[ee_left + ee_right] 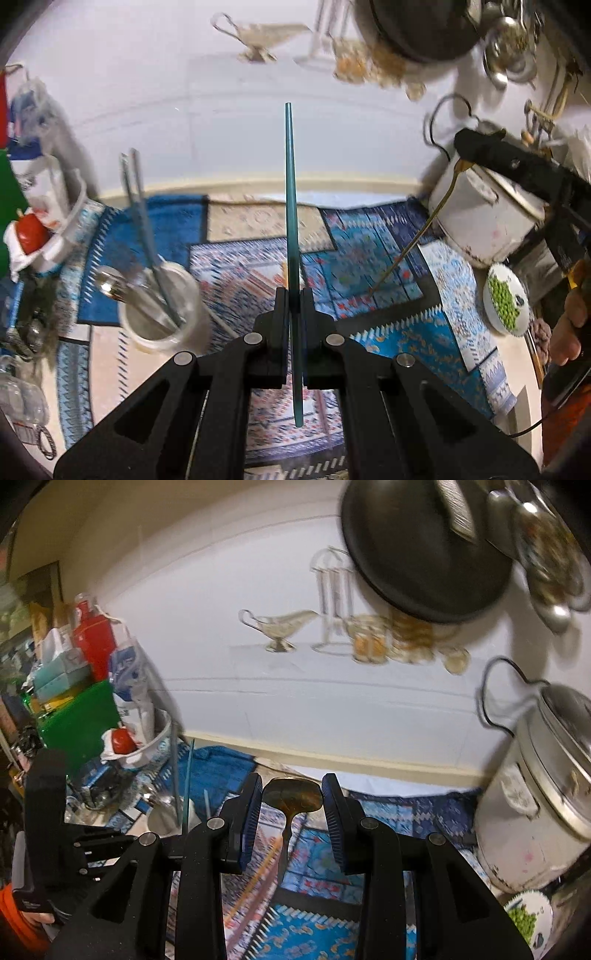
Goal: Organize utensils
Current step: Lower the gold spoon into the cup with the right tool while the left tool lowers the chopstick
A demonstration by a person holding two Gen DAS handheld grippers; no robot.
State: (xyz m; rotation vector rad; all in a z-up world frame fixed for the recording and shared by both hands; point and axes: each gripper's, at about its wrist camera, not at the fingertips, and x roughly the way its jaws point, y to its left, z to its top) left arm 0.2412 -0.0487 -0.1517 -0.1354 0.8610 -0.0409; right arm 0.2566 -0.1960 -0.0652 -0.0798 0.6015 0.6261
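My left gripper (294,291) is shut on a teal chopstick (290,177) that points up and away, held above the patterned mat. A clear utensil jar (162,314) stands to its lower left with a metal spoon and grey chopsticks in it. My right gripper (291,797) holds a brass spoon (291,797) by the bowl between its blue pads (251,812), handle hanging down. In the left wrist view the right gripper (476,144) is at the upper right with the brass spoon (417,240) dangling. The jar also shows in the right wrist view (166,816).
A white rice cooker (532,812) stands at the right, with a bowl of green peas (506,299) in front of it. A white tub with a red-capped item (33,229) and green box sit at the left. The wall is close behind.
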